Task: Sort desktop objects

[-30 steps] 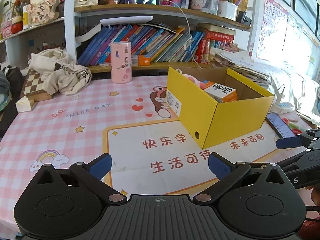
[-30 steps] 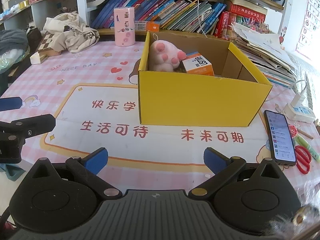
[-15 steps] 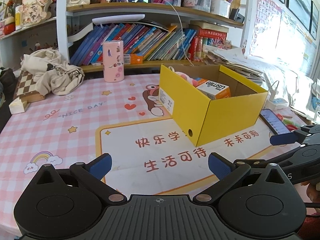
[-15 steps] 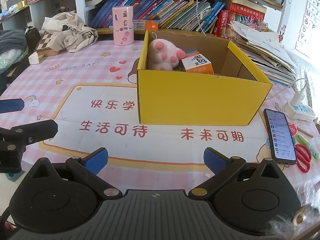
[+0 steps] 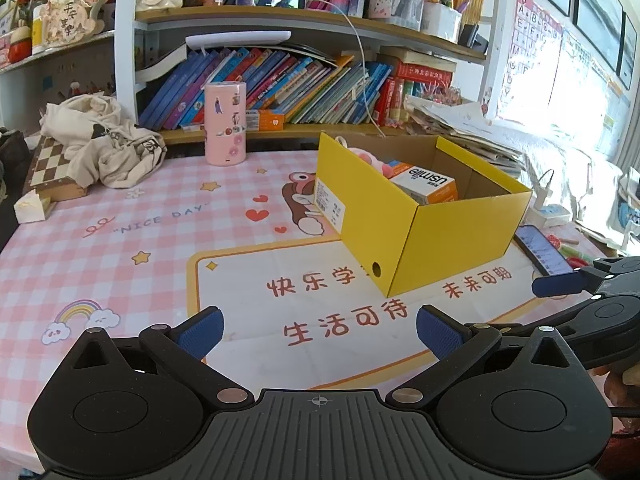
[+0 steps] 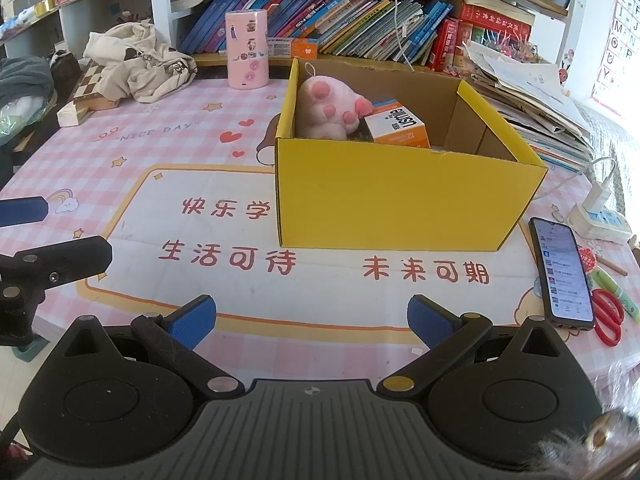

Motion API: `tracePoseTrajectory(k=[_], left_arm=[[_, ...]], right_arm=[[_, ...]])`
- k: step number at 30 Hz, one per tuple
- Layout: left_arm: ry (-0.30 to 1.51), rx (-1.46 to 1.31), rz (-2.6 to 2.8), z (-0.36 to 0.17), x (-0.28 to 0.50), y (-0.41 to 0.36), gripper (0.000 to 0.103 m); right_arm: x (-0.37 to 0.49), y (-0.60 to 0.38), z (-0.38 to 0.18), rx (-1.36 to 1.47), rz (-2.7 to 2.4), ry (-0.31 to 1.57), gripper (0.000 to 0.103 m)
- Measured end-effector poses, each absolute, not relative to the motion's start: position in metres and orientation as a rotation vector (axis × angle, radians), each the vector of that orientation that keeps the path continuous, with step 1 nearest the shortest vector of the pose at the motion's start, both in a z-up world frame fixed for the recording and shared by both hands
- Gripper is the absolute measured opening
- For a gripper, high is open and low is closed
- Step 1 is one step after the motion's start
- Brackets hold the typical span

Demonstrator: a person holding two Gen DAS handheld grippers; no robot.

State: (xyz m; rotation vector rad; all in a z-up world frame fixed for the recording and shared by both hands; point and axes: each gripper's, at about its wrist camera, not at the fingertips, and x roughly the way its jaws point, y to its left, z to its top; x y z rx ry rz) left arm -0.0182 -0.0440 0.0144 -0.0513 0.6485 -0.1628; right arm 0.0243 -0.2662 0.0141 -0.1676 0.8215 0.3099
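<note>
Both the left gripper (image 5: 319, 332) and right gripper (image 6: 311, 320) hang wide open, empty, before the yellow box (image 6: 400, 200). Inside it: a soft, squashable plush paw (image 6: 330, 114) and a light, stiff carton (image 6: 398, 128), best pinched across its flat sides.

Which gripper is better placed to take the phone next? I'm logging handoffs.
Right, probably. The phone lies just ahead of the open right gripper, toward its right side; the yellow box doesn't block it. The left gripper sits farther away.
</note>
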Motion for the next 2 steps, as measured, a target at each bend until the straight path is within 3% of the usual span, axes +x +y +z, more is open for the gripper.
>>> tracePoseTrajectory(k=[2], left_arm=[[0.65, -0.053, -0.164, 0.0143, -0.0178, -0.0441, 0.103]], right_arm=[[0.0246, -0.266, 0.0141, -0.169, 0.311, 0.823, 0.103]])
